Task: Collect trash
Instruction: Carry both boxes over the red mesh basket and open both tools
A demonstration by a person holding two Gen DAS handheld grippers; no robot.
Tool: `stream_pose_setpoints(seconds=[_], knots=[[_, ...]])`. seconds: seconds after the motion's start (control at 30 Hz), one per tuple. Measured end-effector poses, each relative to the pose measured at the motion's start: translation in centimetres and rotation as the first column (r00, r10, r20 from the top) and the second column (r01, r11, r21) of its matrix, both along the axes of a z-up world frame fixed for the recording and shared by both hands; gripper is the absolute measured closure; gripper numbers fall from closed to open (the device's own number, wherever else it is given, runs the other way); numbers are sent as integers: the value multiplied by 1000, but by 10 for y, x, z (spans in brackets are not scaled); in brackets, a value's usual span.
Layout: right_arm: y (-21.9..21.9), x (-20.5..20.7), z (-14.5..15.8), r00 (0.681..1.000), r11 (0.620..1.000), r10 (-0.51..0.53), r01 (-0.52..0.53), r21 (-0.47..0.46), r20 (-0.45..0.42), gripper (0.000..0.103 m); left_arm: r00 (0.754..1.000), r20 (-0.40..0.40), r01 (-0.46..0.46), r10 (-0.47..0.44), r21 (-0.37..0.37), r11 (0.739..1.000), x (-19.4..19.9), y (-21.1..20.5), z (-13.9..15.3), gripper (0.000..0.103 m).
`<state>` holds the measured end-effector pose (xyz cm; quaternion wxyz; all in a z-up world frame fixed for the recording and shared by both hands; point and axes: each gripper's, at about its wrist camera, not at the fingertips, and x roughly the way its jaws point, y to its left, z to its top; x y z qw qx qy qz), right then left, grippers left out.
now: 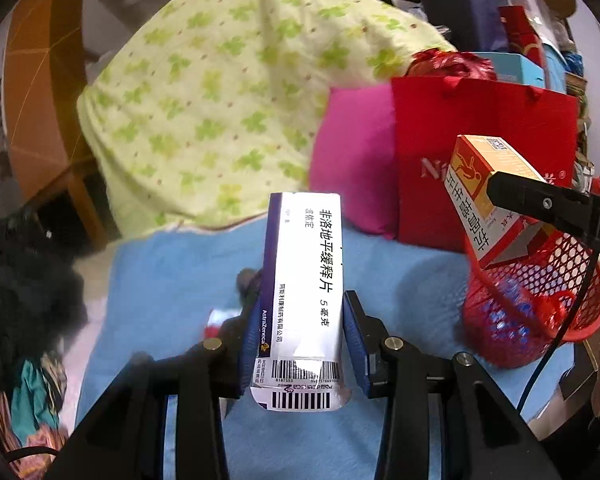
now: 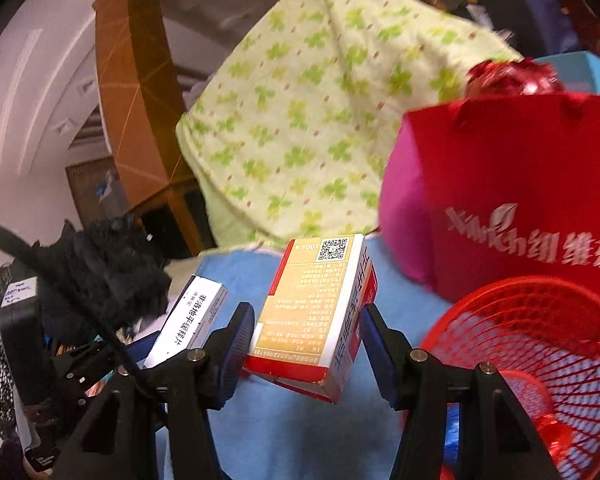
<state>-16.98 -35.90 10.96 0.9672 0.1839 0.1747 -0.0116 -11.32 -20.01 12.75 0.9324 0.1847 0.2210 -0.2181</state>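
My left gripper (image 1: 300,340) is shut on a tall white and purple medicine box (image 1: 304,280), held upright above the blue cloth (image 1: 172,288). The same white box (image 2: 192,316) shows at the lower left of the right wrist view. My right gripper (image 2: 306,344) is shut on a red and gold medicine box (image 2: 312,312), lifted off the cloth. That red and gold box (image 1: 488,200) appears at the right of the left wrist view, just above the red mesh basket (image 1: 540,300). The basket (image 2: 540,360) sits right of my right gripper and holds some red and blue scraps.
A red paper bag (image 2: 520,200) and a pink cushion (image 1: 356,160) stand behind the basket. A green clover-print pillow (image 1: 220,92) fills the back. A black fuzzy garment (image 2: 108,268) lies at the left. A small red and white scrap (image 1: 216,320) rests on the cloth.
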Motion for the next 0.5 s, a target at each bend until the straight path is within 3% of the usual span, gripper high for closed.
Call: stream_pose_setpoints(seconds=[0.5], knots=[[-90, -59, -10, 981, 976, -194, 193, 99, 6, 45, 986, 44, 161, -162, 37, 986, -35, -87, 19, 61]])
